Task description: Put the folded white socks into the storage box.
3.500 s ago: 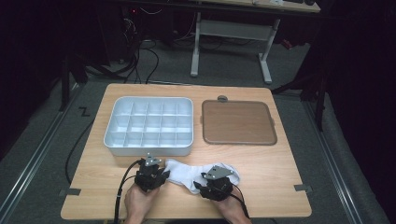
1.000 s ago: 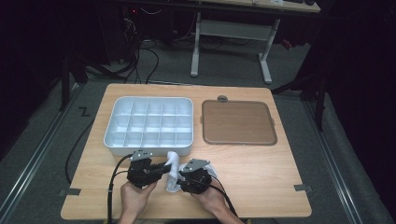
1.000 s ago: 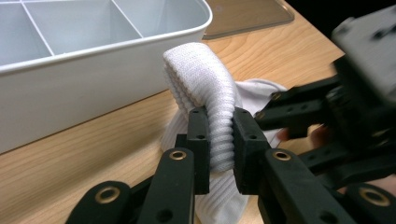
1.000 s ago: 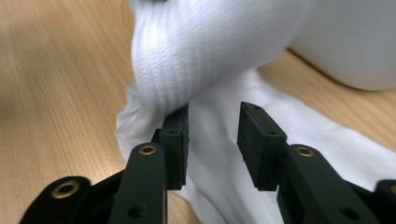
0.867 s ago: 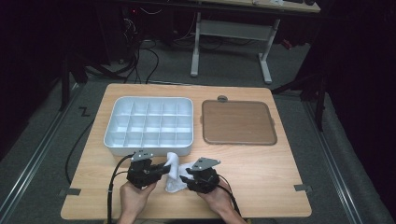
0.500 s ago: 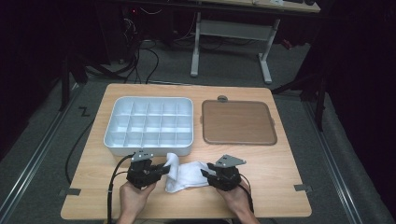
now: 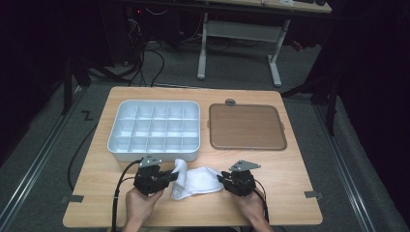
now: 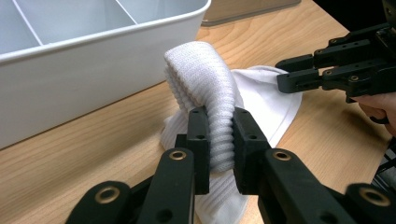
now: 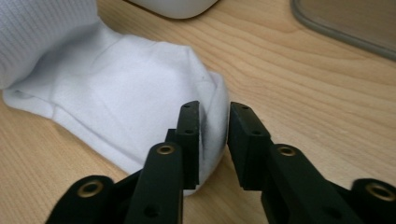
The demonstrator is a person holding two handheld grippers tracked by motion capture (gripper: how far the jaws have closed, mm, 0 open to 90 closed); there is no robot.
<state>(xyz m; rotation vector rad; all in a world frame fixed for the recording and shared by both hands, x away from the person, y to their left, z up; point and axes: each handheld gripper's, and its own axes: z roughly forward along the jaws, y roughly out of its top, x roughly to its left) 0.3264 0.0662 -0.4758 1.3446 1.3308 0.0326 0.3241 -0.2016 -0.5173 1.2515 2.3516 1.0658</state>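
Where the two grippers meet at the near edge of the surface (image 7: 290, 164), a white sock (image 7: 198, 181) lies between them on pale wood with a fine straight grain. The left gripper (image 8: 219, 140) is clamped on the sock's ribbed cuff: its black, flat-faced jaws press the knit from both sides, and the cuff rises from between them as a thick folded band that arches up and over ahead of the jaw tips. The ribbing there is coarse and regular. Beyond the cuff, the foot of the sock spreads flat on the wood, a smoother, finer knit with a rounded end. The right gripper (image 9: 214, 135) points at that rounded end; its jaws have just been closing, and the edge of the fabric sits between them with a grey smudge on it. One jaw lies against the cloth, a narrow gap shows beside the other, and whether the pads press the fabric cannot be told. Ahead of the left gripper and just beside the cuff stands a white plastic organiser tray (image 7: 154, 128), rectangular, with rounded corners, smooth matt walls and a grid of square compartments. Ahead of the right gripper, well apart from it, lies a flat brown lid (image 7: 246, 126) with a grey rim and rounded corners.
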